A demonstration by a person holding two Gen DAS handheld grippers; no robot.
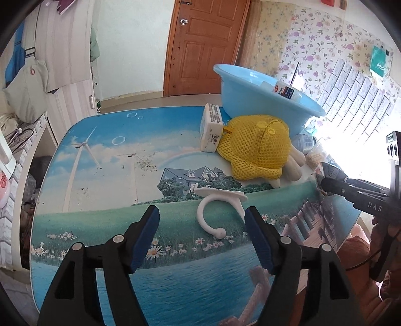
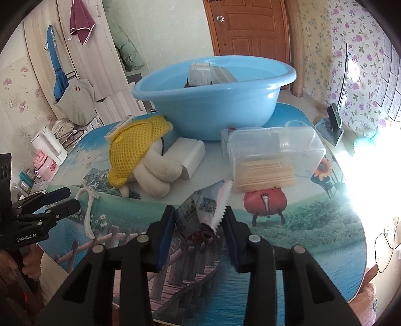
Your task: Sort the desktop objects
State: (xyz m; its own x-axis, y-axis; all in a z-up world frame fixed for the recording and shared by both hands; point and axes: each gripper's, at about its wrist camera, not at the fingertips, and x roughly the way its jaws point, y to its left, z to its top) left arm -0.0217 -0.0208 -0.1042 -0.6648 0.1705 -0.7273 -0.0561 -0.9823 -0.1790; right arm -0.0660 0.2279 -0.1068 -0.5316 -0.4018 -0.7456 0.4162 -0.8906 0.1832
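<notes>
Black left tongs (image 1: 201, 218) spread, flanking white hook (image 1: 215, 209).

A lived-in home, plainly: floral wallpaper (image 1: 323, 37) beside a panelled wooden door (image 1: 200, 47), towel (image 2: 81, 20) and cloth bag (image 2: 75, 102) hung on a pale wardrobe (blue garment alongside), scenic-print table (image 1: 105, 175) crowded with a blue plastic basin (image 2: 213, 105) and household oddments.

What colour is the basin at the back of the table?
Light blue; the basin shows best in the right wrist view.
</notes>
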